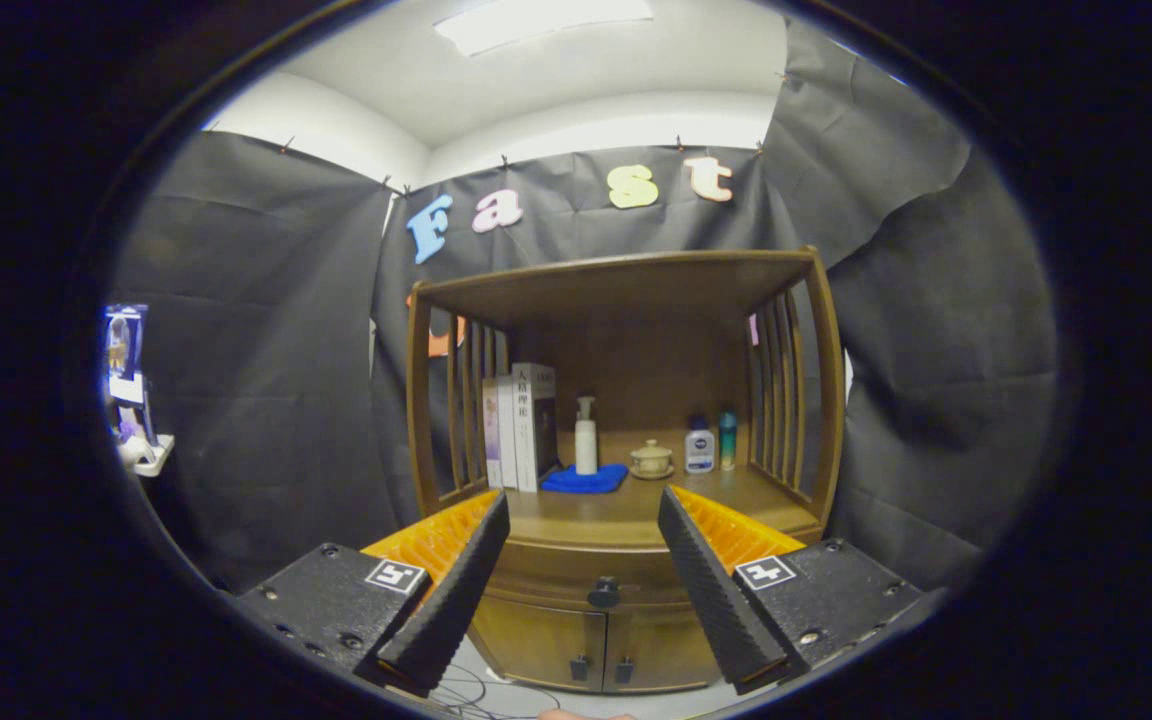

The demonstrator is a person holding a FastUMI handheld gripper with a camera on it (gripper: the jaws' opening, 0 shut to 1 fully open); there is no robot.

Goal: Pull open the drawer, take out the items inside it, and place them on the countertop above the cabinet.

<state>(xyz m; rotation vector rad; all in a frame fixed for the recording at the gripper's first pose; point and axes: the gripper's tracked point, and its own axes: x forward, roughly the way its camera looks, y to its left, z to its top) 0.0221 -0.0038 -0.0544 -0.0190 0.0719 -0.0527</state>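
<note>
Wooden cabinet [626, 480] standing against the booth's black cloth wall, seen from the gripper [584, 510] held well short of it. The jaws stand wide apart and hold nothing; the gap between the fingertips [496, 510] frames the cabinet's middle, which suggests the tool is being lined up on the front before any approach.

The drawer [596, 575] is the shallow band just under the worktop [626, 510], and it is shut. Its dark round knob [603, 594] sits at the centre, in line with the gap between the jaws but well beyond them. What the drawer holds cannot be seen. Below it are two small doors [596, 640], also closed.

On the worktop, towards the back: upright books [521, 425] against the slatted left side, a white pump bottle [586, 435] standing on a folded blue cloth [584, 480], a small lidded pot [651, 458], and two small bottles [711, 442] near the right slats. These crowd the rear, leaving the front strip bare, the likely place for things lifted out of the drawer.

The task appears not yet begun. The next move would call for the open jaws to close in around the knob, which is small and round, so a centred grip matters if the pull is not to slip.
</note>
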